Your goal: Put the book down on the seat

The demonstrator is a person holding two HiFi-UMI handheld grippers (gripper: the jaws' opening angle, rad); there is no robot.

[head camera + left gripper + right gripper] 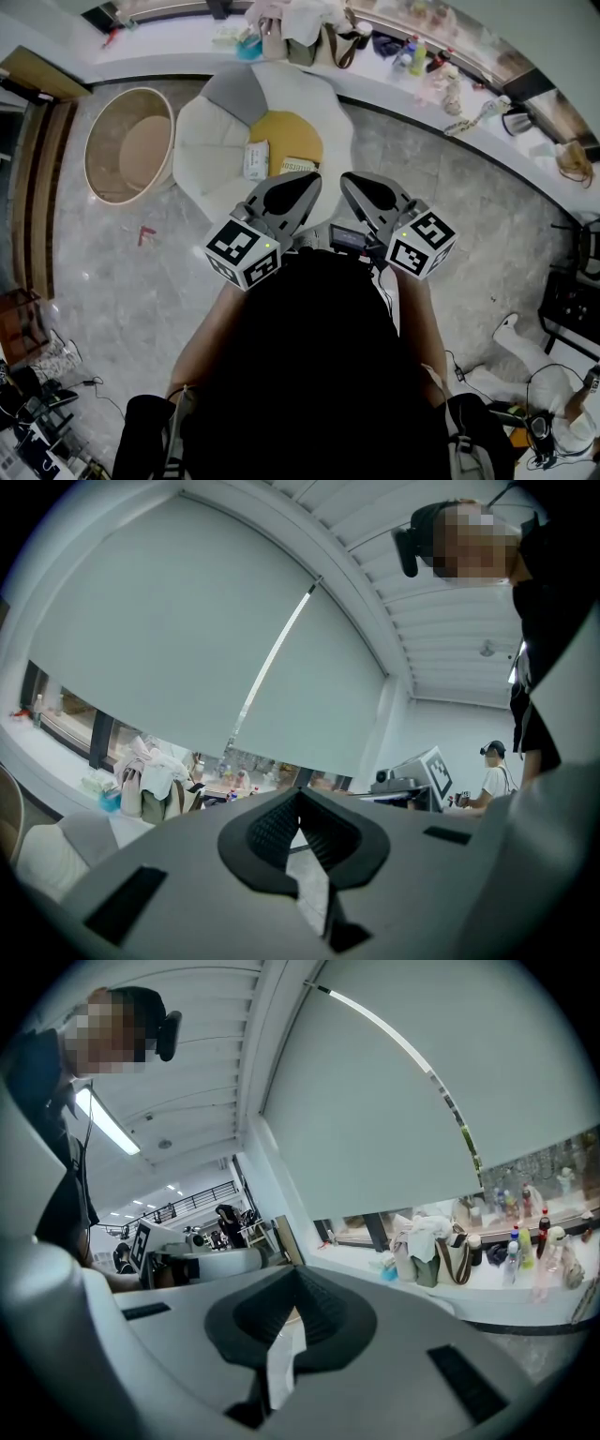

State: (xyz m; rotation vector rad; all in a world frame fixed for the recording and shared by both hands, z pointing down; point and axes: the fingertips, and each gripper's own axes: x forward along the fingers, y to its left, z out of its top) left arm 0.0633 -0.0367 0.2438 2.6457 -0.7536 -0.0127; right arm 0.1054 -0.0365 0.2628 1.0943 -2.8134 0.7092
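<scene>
Your book [256, 159] lies flat on the seat [286, 133]; your left gripper [309, 180] and right gripper [349, 180] hang just short of the seat, both clenched on nothing; the task looks done.

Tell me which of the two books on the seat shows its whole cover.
The pale book at the yellow cushion's left edge, cover fully in view. The other book, to its right, shows only a narrow strip.
</scene>
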